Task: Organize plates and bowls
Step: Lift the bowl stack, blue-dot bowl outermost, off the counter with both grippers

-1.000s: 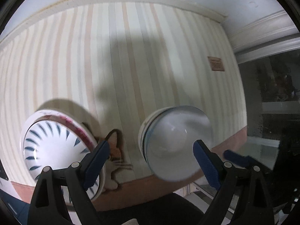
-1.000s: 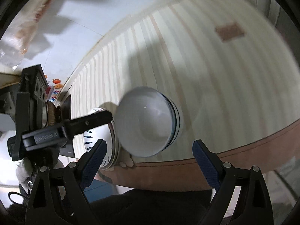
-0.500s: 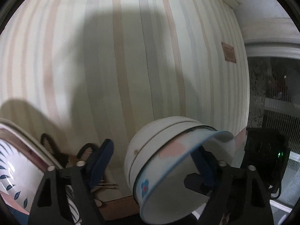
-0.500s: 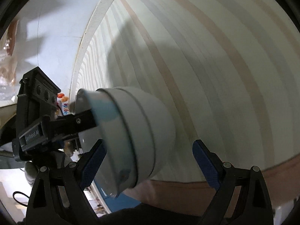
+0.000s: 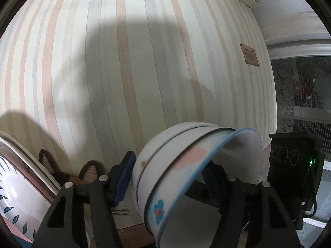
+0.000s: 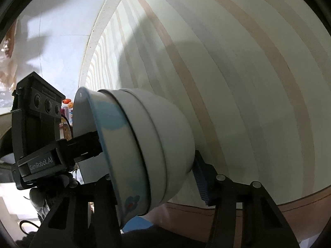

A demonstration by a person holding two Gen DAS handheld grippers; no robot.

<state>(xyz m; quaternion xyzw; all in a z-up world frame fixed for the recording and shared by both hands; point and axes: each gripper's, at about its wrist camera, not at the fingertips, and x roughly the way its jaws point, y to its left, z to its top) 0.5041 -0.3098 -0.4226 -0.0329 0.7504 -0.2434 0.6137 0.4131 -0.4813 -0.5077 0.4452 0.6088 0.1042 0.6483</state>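
3 nested glossy round bowls [image 5: 186, 177] on striped wood-grain table [image 5: 124, 62], both grippers' fingers spread around stack, grip unclear

Light: dim indoor, brightest on the upper striped cloth [image 5: 157, 31]
Shadows: broad soft grey patches cross the cloth in both views
Blur: stacked bowls [image 6: 144, 150] look smeared and soft at close range; rim edge unsharp
Distortion: strong fisheye bowing, black vignette at the corners
Glare: pale washed-out wall [image 6: 62, 31] upper left in the right wrist view
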